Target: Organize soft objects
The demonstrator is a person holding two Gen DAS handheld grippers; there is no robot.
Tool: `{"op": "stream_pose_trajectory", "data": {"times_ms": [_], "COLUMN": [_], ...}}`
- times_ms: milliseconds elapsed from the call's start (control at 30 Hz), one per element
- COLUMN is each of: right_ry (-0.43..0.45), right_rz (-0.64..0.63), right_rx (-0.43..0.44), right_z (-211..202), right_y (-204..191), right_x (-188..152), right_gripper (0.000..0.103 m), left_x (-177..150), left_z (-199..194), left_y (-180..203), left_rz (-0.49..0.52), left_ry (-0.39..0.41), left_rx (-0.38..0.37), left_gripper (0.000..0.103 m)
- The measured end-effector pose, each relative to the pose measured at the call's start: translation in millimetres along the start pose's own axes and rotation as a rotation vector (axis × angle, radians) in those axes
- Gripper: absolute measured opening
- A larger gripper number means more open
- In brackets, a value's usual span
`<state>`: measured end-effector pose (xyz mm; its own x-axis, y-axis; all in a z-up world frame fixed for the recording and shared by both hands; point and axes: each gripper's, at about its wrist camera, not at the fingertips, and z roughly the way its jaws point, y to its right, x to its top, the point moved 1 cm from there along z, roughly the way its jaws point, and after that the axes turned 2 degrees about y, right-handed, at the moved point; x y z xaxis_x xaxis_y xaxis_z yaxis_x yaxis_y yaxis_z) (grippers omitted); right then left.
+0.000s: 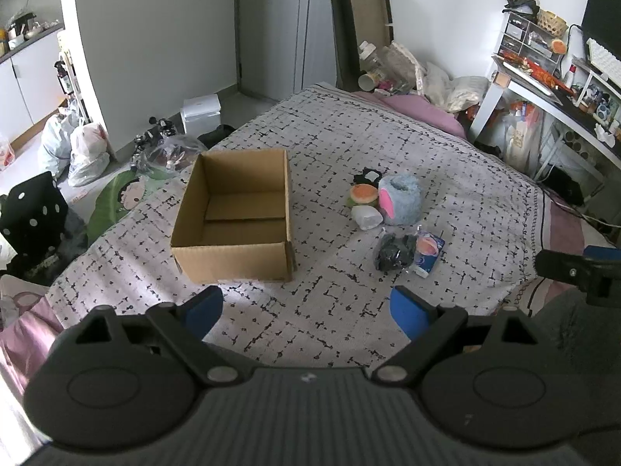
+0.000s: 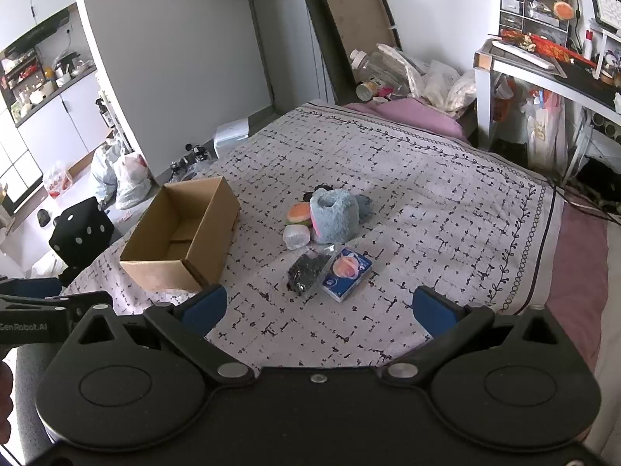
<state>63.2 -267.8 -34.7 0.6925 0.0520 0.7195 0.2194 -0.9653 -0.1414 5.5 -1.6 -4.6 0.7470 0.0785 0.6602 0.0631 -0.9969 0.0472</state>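
Nothing has been packed yet — the open brown cardboard box (image 1: 233, 213) near the bed's left edge is seen empty. The fluffy blue plush toy (image 1: 399, 200), the round orange bun-shaped plush (image 1: 363, 194), the clear-wrapped dark bundle (image 1: 394, 252) and the blue tissue packet (image 1: 429, 250) are left mid-bed. The left gripper (image 1: 306, 310) and right gripper (image 2: 318, 310) are held spread apart — nothing gripped.

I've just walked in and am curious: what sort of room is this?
Most likely a lived-in bedroom. A bed with a patterned bedspread fills the middle, a cluttered desk stands beside it, and a kitchen counter shows through a doorway.

Cardboard box (image 1: 233, 213) on bed (image 1: 446, 155), soft objects (image 1: 392, 209) clustered to its right
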Motion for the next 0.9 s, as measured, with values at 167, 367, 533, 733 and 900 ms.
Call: {"op": "stream_pose_trajectory", "data": {"times_ms": [167,367,533,733,900], "right_ry": [-0.003,-0.004,-0.003,-0.005,-0.002], "right_rz": [0.013,0.02,0.018,0.02,0.019], "right_rx": [0.008,0.018,0.017,0.016,0.016], "right_z": [0.3,-0.5,-0.8,-0.9,-1.3], "right_y": [2.9,3.7,3.2,3.8,4.9], "right_x": [-0.2,-0.6,-1.3,-1.5,-1.0], "right_gripper": [0.103,0.103,0.103,0.103,0.103], "left_x": [-2.4,-3.1,-3.2,-2.9,-2.4], "left_z": [0.2,-0.3,-0.3,-0.2,-0.5], "left_y": [-0.1,0.7,0.9,0.6,1.1], "left_rz": [-0.001,0.0,0.0,-0.001,0.001], "left_ry": [-0.006,-0.006,-0.007,-0.007,-0.008], "left_rx": [0.0,0.002,0.002,0.001,0.003], "left_gripper": [0.092,0.092,0.092,0.092,0.092]}}
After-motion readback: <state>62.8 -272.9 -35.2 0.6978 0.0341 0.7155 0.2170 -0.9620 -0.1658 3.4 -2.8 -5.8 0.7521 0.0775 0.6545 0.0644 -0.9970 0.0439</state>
